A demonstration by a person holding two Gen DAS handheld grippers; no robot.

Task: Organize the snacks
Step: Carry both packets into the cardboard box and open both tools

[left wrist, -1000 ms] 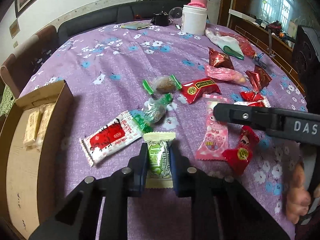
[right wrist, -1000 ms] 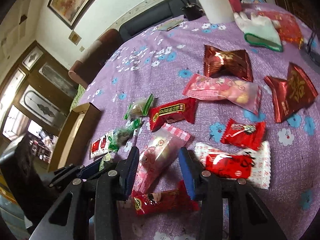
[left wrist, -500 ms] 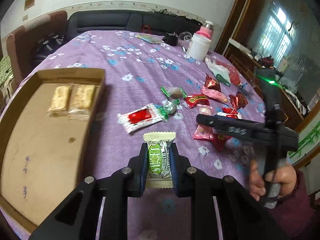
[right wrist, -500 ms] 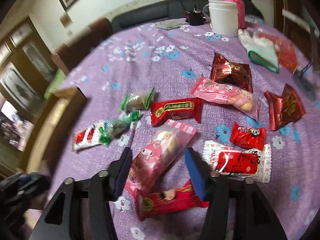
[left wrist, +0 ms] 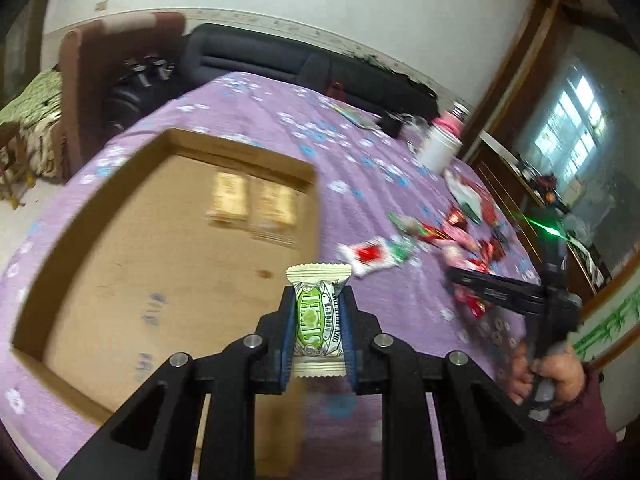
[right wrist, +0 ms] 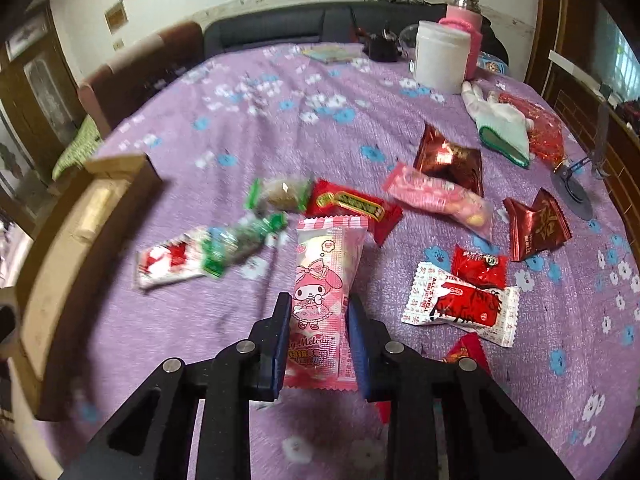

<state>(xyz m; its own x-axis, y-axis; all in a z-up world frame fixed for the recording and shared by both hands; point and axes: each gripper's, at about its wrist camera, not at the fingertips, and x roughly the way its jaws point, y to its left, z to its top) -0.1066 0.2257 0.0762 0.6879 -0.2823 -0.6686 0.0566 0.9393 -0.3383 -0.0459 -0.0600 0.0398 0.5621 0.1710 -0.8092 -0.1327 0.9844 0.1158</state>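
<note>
My left gripper (left wrist: pixel 318 300) is shut on a green and cream wrapped snack (left wrist: pixel 319 322) and holds it above the near right part of an open cardboard box (left wrist: pixel 168 256). Two pale snack bars (left wrist: pixel 252 202) lie at the box's far side. My right gripper (right wrist: pixel 319 304) is shut on a pink My Melody snack pack (right wrist: pixel 325 280), held just above the purple flowered tablecloth (right wrist: pixel 256 120). The right gripper also shows in the left wrist view (left wrist: pixel 452 274), over the snack pile.
Loose snacks lie on the cloth: a red and white pack (right wrist: pixel 460 306), small red packs (right wrist: pixel 480 266), dark red bags (right wrist: pixel 536 226), a pink bag (right wrist: pixel 438 200), green-wrapped sweets (right wrist: pixel 280 196). A white jar (right wrist: pixel 442 60), a glove (right wrist: pixel 500 120) and the box edge (right wrist: pixel 52 248) at left.
My left gripper carried the green snack left, from over the cloth to over the box. My right gripper closed on the pink pack and lifted it.
</note>
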